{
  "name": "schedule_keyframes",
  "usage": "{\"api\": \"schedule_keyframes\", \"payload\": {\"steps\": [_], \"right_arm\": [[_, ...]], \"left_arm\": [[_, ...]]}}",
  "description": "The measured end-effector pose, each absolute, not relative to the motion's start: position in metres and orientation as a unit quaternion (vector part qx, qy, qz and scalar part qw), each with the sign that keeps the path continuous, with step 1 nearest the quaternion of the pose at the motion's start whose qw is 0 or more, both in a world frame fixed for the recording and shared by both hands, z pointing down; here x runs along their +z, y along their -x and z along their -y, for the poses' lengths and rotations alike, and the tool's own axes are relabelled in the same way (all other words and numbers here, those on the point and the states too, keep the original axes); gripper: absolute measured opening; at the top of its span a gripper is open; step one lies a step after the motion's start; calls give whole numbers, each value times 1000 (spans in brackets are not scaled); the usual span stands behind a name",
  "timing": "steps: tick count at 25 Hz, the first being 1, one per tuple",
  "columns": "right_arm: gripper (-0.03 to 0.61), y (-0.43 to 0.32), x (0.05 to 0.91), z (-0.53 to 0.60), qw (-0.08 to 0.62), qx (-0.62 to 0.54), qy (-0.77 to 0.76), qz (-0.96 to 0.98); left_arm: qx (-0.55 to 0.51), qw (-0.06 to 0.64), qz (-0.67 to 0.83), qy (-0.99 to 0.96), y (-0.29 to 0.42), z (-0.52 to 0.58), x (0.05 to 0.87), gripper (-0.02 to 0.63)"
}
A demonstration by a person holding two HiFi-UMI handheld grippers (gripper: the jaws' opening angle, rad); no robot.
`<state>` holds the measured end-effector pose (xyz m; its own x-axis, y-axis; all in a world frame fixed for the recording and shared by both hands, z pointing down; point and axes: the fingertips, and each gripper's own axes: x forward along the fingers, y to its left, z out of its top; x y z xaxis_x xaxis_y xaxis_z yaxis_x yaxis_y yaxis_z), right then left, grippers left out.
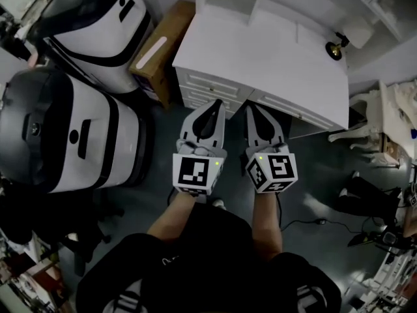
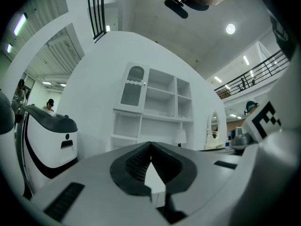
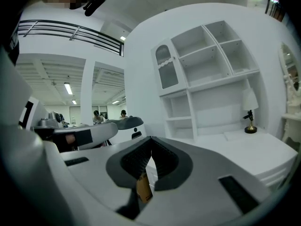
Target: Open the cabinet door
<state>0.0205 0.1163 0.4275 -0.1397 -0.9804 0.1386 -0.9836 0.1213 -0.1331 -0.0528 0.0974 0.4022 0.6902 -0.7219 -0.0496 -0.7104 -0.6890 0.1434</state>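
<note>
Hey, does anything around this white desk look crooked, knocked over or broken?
Nothing stands out. The cabinet door looks shut and sits square in its frame. The lamp stands upright on the desk. The cardboard box stands beside the desk, with no damage showing.

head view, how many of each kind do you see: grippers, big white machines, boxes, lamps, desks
grippers: 2, left gripper and right gripper
white machines: 2, one far, one near
box: 1
lamp: 1
desk: 1
total: 7
</note>
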Motion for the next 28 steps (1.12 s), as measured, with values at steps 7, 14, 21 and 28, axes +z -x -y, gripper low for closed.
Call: {"api": "schedule_keyframes", "payload": {"steps": [7, 14, 21, 28], "right_arm": [[20, -10, 421, -70, 14, 88, -660, 746], [20, 0, 413, -43, 18, 74, -668, 740], [20, -4, 400, -29, 15, 60, -676, 734], [20, -20, 395, -22, 16, 48, -693, 719]], "left_arm": [[-61, 65, 381, -920, 60, -51, 399, 11], [-37, 59, 371, -926, 64, -20, 400, 11], [-40, 51, 359, -931, 57, -1, 389, 11], [-39, 55, 340, -938, 41, 14, 388, 11]]}}
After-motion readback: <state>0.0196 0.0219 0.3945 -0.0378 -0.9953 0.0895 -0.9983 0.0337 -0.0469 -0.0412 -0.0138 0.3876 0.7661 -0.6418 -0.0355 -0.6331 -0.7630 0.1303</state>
